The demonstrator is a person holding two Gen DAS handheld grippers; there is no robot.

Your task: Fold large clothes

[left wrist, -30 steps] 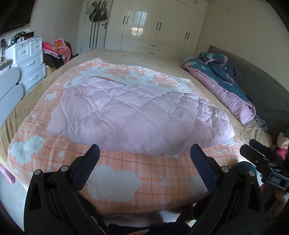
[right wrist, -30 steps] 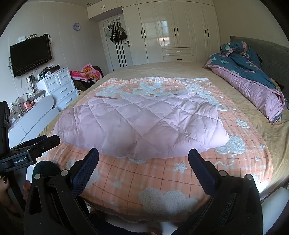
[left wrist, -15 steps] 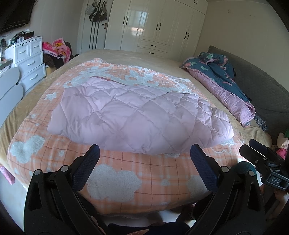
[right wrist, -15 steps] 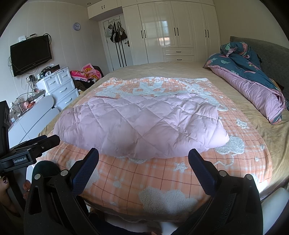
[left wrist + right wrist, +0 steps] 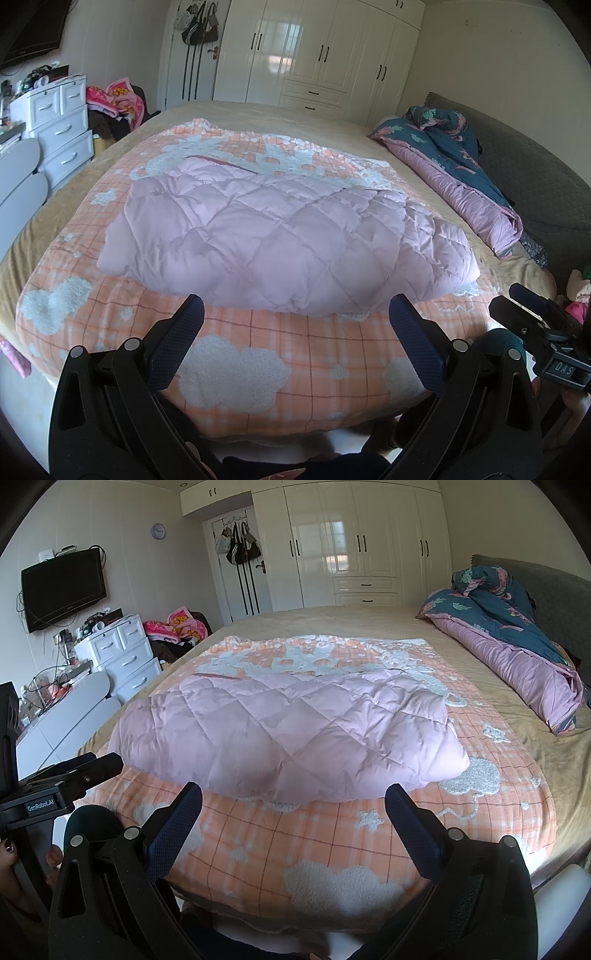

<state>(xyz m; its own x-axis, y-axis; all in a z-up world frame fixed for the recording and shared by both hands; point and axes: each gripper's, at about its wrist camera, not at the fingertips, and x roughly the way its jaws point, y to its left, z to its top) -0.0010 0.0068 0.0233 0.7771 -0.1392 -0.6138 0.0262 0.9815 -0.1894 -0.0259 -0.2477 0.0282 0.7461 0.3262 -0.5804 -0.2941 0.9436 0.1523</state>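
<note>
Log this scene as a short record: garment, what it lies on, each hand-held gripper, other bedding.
garment: pink quilted coat, lying flat, folded over
surface: peach cloud blanket on the bed
left hand-held gripper: open, empty, short of the coat
right hand-held gripper: open, empty, short of the coat
other bedding: blue duvet bunched by the headboard

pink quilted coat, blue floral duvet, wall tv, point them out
pink quilted coat (image 5: 288, 236), left wrist view, middle of its quilted top.
blue floral duvet (image 5: 495, 616), right wrist view, its blue side.
wall tv (image 5: 62, 589), right wrist view, screen centre.
</note>
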